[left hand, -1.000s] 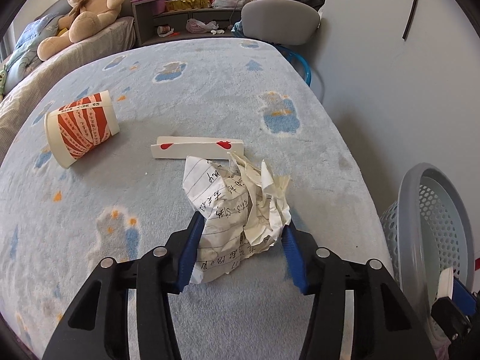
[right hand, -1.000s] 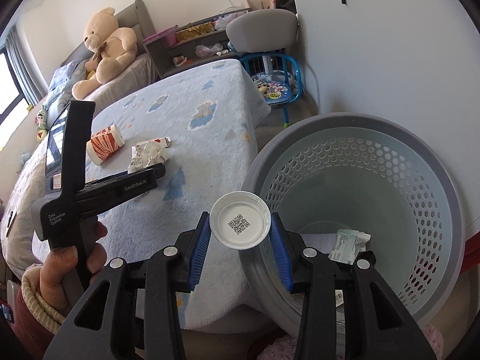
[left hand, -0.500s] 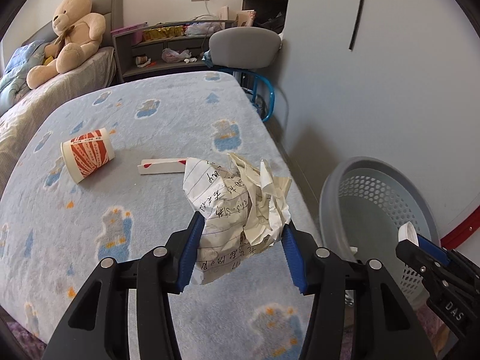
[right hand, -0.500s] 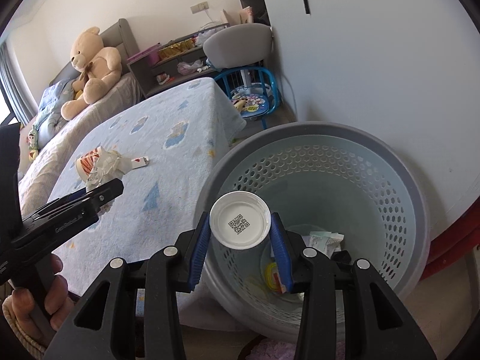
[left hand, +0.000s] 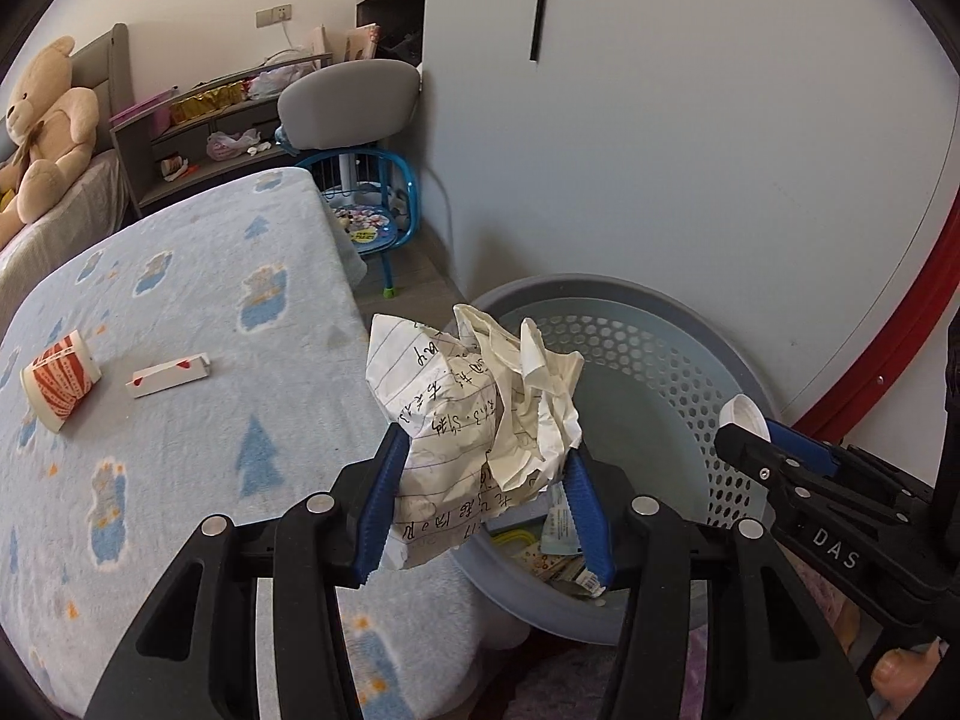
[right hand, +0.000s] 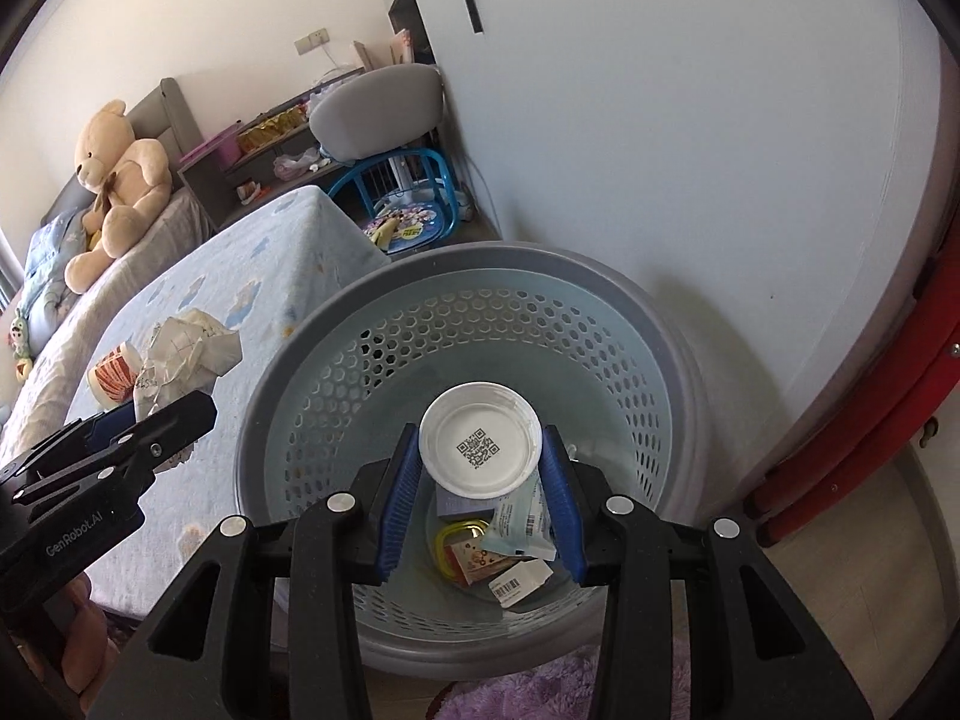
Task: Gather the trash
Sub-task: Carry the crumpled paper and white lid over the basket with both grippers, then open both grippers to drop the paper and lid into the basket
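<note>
1. The left gripper (left hand: 483, 498) is closed on a crumpled paper ball (left hand: 474, 420), its blue pads pressing the ball's lower sides. The ball hangs in the air at the near left rim of the grey basket (left hand: 690, 360), partly over the opening.
2. The paper looks very light and soft. It gives under the pads, so the hold depends on squeeze, not stiffness. The loose folds on top could catch on the basket's rim. Holding it low across the bulk, as here, seems sound.
3. The right gripper (right hand: 480, 501) is clamped on a white round lid (right hand: 480, 447) by its opposite edges. The lid is above the middle of the basket, over wrappers lying at the bottom.
4. The lid appears thin, stiff and smooth. An edge grip on so slick a rim could slip or let it pivot, though a drop from here probably lands inside.
5. Left on the blue blanketed bed (left hand: 180, 300) are a red-and-white paper cup (left hand: 57, 378) on its side and a small white carton (left hand: 170, 373) just to its right. The cup likely crushes easily, so a gentle grip across its body suits it.
</note>
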Tool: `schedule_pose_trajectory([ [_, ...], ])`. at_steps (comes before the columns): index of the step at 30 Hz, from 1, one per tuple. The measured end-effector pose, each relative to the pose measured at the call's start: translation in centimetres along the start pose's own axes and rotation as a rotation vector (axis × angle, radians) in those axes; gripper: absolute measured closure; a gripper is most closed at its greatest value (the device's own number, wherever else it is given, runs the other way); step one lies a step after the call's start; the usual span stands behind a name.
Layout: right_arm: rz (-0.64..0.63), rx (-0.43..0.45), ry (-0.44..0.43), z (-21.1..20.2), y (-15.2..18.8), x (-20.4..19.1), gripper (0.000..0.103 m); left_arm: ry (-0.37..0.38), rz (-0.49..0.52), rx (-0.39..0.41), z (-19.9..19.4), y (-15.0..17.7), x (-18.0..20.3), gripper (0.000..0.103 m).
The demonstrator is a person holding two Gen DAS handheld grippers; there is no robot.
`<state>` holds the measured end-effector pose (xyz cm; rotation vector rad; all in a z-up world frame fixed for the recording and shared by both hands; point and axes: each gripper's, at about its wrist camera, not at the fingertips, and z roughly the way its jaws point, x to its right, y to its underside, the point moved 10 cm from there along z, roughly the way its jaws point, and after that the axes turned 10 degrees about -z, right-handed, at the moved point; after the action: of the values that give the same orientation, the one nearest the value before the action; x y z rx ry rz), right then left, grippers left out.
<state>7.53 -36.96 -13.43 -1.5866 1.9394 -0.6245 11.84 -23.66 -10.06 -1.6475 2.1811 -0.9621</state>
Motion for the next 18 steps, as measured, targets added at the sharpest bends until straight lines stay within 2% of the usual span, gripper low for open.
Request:
schedule_pose_trajectory([
  [10, 0.023, -0.034, 0.016, 1.6, 0.5, 1.4, 0.063, 0.009, 0.043, -0.027, 1.7, 0.4, 2.2, 0.053],
  [12, 0.03, -0.032, 0.013, 1.8, 0.4, 1.4, 0.063, 0.003, 0.043, -0.025, 1.7, 0.4, 2.2, 0.049],
  [13, 0.031, -0.029, 0.015, 1.7, 0.3, 1.5, 0.061, 0.0, 0.042, -0.025, 1.8, 0.4, 2.0, 0.048],
  [15, 0.034, -0.02, 0.019, 1.5, 0.3, 1.7, 0.052, -0.01, 0.038, -0.021, 1.7, 0.4, 1.9, 0.038],
  [16, 0.035, -0.015, 0.023, 1.3, 0.3, 1.9, 0.048, -0.013, 0.035, -0.017, 1.6, 0.3, 1.8, 0.038],
  [18, 0.031, -0.012, 0.03, 1.2, 0.2, 1.9, 0.047, -0.018, 0.029, -0.016, 1.5, 0.3, 1.7, 0.037],
])
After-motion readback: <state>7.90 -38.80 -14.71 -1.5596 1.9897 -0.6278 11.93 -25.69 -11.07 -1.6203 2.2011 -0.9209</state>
